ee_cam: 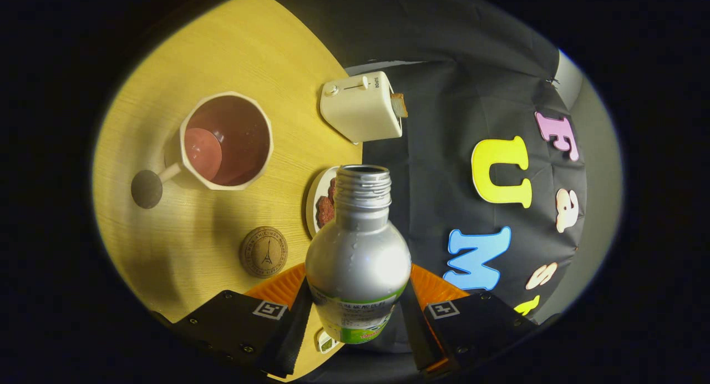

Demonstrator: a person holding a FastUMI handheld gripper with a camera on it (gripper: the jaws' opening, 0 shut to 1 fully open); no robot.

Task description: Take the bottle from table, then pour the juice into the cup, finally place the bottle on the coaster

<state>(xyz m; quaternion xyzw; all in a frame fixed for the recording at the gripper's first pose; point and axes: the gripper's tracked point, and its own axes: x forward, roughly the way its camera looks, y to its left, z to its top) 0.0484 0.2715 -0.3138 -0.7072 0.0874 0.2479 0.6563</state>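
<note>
two fingers of your gripper point(358, 309) pinch the bottle point(358, 251), one pressed on each side of its lower body just above the label band, so the tool is clamped on it rather than spread. the bottle is silver with a rounded shoulder and a threaded neck, its mouth is uncapped, and it points away from you, straight ahead of the fingers toward twelve o'clock. the whole scene sits rotated in your camera: the wooden table point(222, 56) reads as a tilted plane off toward ten o'clock, while the dark booth wall fills the side from one to four o'clock. from the bottle's mouth, the cup point(226, 141) lies at about ten o'clock, well apart from it; you are looking right down into its reddish inside, and its handle ends in a dark round knob point(146, 188) on the far side from the bottle. whether any juice is in the cup you cannot tell from here. the coaster point(263, 251), a round cork disc with a tower drawn on it, lies bare on the table at nine o'clock from the bottle's body, near your left finger but not touching it. just behind the bottle's neck, a small white plate point(316, 198) with something dark red on it peeks out, partly hidden. beyond it, at twelve o'clock from the neck, a cream toaster point(360, 106) stands at the table's edge against the wall, a slice of toast point(399, 104) poking from its slot.
</note>
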